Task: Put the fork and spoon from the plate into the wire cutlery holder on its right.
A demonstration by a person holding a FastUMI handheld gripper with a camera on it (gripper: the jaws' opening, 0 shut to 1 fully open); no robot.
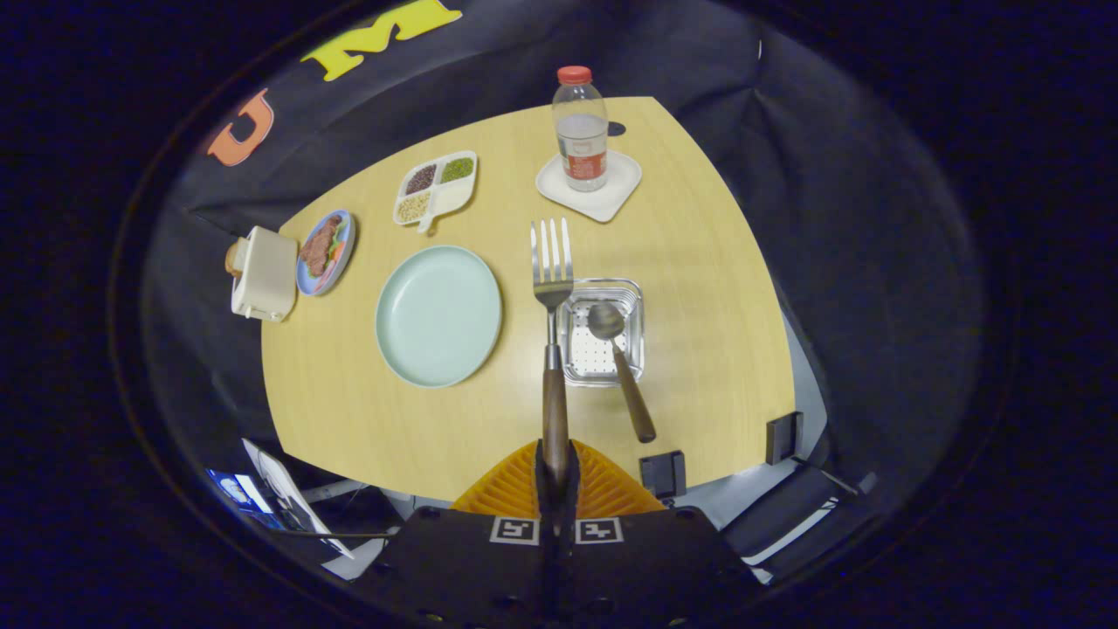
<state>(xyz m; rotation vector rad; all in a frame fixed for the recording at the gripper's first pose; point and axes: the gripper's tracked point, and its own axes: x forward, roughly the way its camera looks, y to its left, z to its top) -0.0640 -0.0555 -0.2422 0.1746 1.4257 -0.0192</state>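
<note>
Black cloth walls close in a pale wooden tabletop [699, 349] seen from above. At the near edge the claw [556, 476], with orange ribbed fingers [507, 489], is pressed together on the dark wooden handle of a steel fork [552, 288]. Pinched between both fingers, the fork points away from them, with its tines raised toward the far side, above the tabletop between the plate and the holder.

Just right of the fork's head stands the square wire cutlery holder [603, 332]. A steel spoon with a brown wooden handle [618, 362] already rests in it, bowl inside the basket and handle leaning out over the near rim toward the right.

Left of the fork lies a round, pale mint-green plate [438, 314].

Farther off, a clear plastic bottle with a red cap [580, 131] stands upright on a white square coaster [603, 196]. Left of that sits a white divided dish holding grains and beans [435, 188], then a small blue plate with food [327, 252], and at the far left edge a cream-coloured toaster [262, 273].
</note>
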